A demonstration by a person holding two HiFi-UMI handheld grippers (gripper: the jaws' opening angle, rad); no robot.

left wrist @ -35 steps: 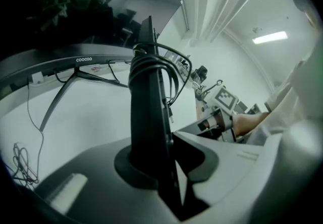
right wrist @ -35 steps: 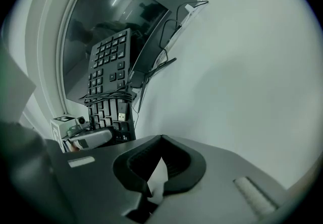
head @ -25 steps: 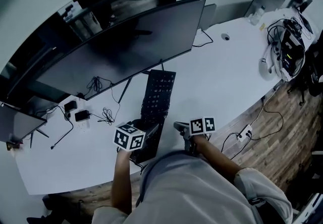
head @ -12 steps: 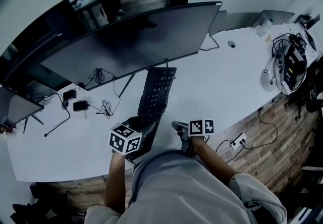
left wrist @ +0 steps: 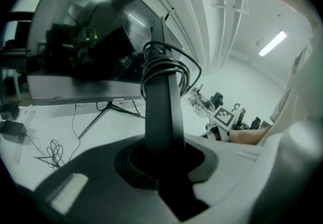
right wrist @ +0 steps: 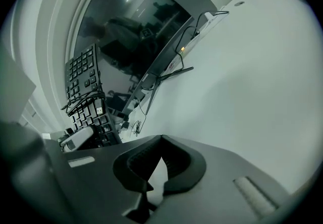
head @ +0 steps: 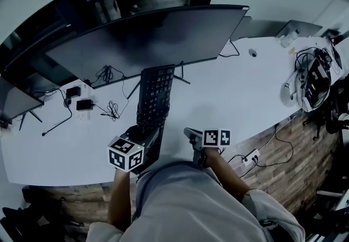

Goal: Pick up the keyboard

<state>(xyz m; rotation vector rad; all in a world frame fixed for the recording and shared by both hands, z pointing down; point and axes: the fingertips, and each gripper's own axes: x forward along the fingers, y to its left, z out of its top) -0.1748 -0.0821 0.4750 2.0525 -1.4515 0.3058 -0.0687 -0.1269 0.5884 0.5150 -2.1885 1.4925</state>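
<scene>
The black keyboard (head: 154, 96) is off the white table (head: 234, 99), its near end clamped in my left gripper (head: 143, 136), which is shut on it. In the left gripper view the keyboard (left wrist: 162, 92) stands edge-on between the jaws, with its cable coiled around it. My right gripper (head: 189, 135) hovers just right of the keyboard near the table's front edge; its jaws (right wrist: 153, 187) stand closed with nothing in them. The right gripper view shows the keyboard (right wrist: 83, 79) with its keys facing the camera, and the left gripper (right wrist: 75, 140) below it.
A wide dark monitor (head: 147, 39) on a thin stand spans the back of the table. Power adapters and loose cables (head: 82, 106) lie at the left. A heap of cables and devices (head: 311, 80) sits at the far right. A power strip (head: 251, 157) lies on the wooden floor.
The left gripper has drawn left and toward me with the keyboard, whose far end has swung left so it points straighter away. The right gripper has hardly moved.
</scene>
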